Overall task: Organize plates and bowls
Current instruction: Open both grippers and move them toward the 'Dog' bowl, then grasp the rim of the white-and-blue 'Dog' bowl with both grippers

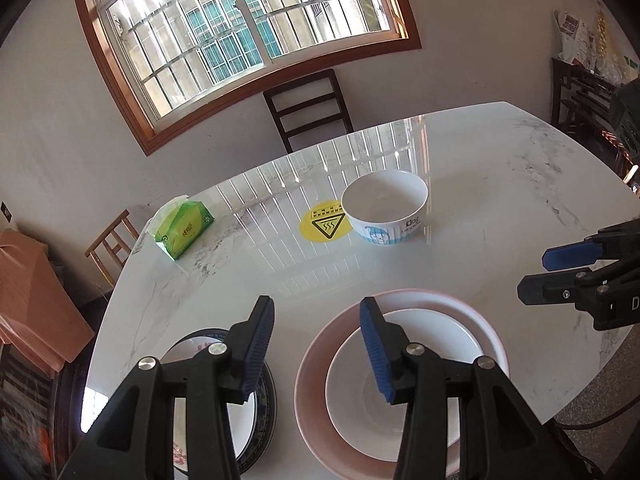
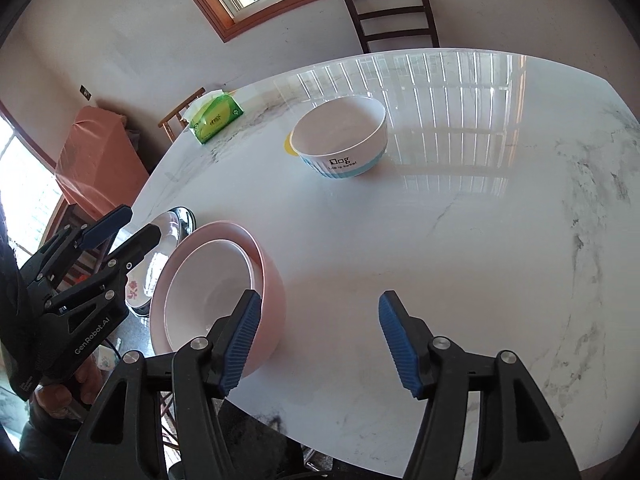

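From the left wrist camera, three bowls and one stack of plates sit on the white marble tabletop (image 1: 500, 184). A white bowl (image 1: 404, 376) nests inside a wider pink bowl (image 1: 316, 412) at the near edge. A third bowl with a blue cartoon band (image 1: 386, 206) stands alone near the middle, touching a round yellow sticker (image 1: 320, 226). The plates (image 1: 256, 404), dark-rimmed below with a white flowered one on top, lie left of the pink bowl. The left gripper (image 1: 318, 350) hangs above them with jaws spread, holding nothing. A green tissue pack (image 1: 184, 228) lies at the far left edge.

From the right wrist camera, the same three bowls show: the pink bowl (image 2: 272, 300) with the white bowl (image 2: 208, 292) inside, and the banded bowl (image 2: 340, 136), printed "Dog", well apart. The right gripper (image 2: 316, 344) has jaws spread and empty, one finger just beside the pink bowl. One dark chair (image 2: 394, 16) stands behind the tabletop (image 2: 480, 240).
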Demonstrator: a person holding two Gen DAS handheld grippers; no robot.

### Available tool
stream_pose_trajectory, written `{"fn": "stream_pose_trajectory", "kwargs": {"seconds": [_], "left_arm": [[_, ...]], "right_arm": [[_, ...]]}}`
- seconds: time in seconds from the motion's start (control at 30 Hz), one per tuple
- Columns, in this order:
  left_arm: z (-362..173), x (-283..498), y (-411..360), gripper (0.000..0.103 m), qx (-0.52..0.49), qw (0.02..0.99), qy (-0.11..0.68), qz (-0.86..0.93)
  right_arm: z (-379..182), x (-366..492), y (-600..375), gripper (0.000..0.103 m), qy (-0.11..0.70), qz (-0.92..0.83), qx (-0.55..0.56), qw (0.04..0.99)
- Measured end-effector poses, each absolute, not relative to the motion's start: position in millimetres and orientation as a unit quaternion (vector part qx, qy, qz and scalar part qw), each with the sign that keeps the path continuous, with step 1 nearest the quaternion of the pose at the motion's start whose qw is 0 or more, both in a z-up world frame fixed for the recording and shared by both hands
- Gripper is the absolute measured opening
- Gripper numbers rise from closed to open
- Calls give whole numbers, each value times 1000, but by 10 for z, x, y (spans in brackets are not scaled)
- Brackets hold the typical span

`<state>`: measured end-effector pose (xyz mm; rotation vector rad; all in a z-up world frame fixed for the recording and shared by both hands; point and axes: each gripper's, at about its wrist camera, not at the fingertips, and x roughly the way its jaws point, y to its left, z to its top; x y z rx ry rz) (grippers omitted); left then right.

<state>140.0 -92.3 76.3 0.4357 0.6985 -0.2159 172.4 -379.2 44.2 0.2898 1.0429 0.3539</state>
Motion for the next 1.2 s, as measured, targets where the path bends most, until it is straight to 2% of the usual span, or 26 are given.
{"fn": "stream_pose_trajectory", "kwargs": {"seconds": [0.3, 0.5, 0.97, 1.2], "left_arm": [[725, 1520, -1082, 45, 232, 915, 316, -90], [683, 1711, -1153, 45, 229, 916, 317, -89], [616, 2851, -1012, 45, 32, 849, 492, -190], [423, 3323, -1148, 45, 16, 818, 543, -188]], "right_arm": [[435, 1864, -3896, 66, 472, 163, 148, 853], [370, 1996, -3976, 67, 469, 163, 164, 852], [338, 2484, -4160, 67, 462, 163, 195, 849], [328, 2883, -4175, 67, 479, 159, 205, 839]]}}
